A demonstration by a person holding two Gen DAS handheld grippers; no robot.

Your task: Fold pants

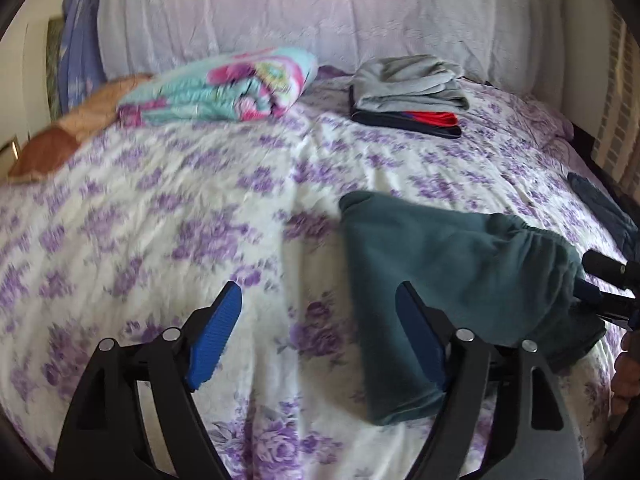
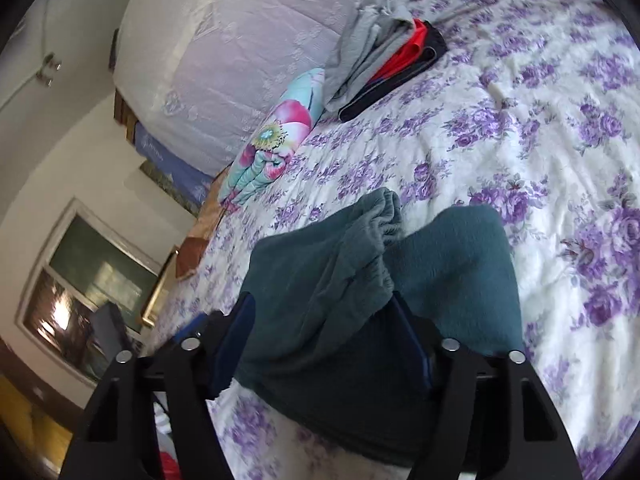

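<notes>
Left wrist view shows the left gripper (image 1: 320, 344) with its blue-padded fingers spread wide and nothing between them, hovering above the white bedspread with purple flowers (image 1: 160, 220). Its right finger stands just in front of the folded teal fleece pants (image 1: 448, 264), which lie on the bedspread toward the near right side of the bed. At the right edge of that view, the right gripper (image 1: 608, 292) reaches the pants at their gathered waistband end.

In the right wrist view, the right gripper (image 2: 320, 320) has a thick bunch of the teal fleece between its dark-padded fingers; the pads seem to press on the cloth, though the fabric hides much of them.

Farther off, a stack of folded grey, red and dark garments (image 1: 408, 96) and a folded turquoise floral blanket (image 1: 224, 88) sit near the pale lilac headboard cover (image 1: 320, 12).
</notes>
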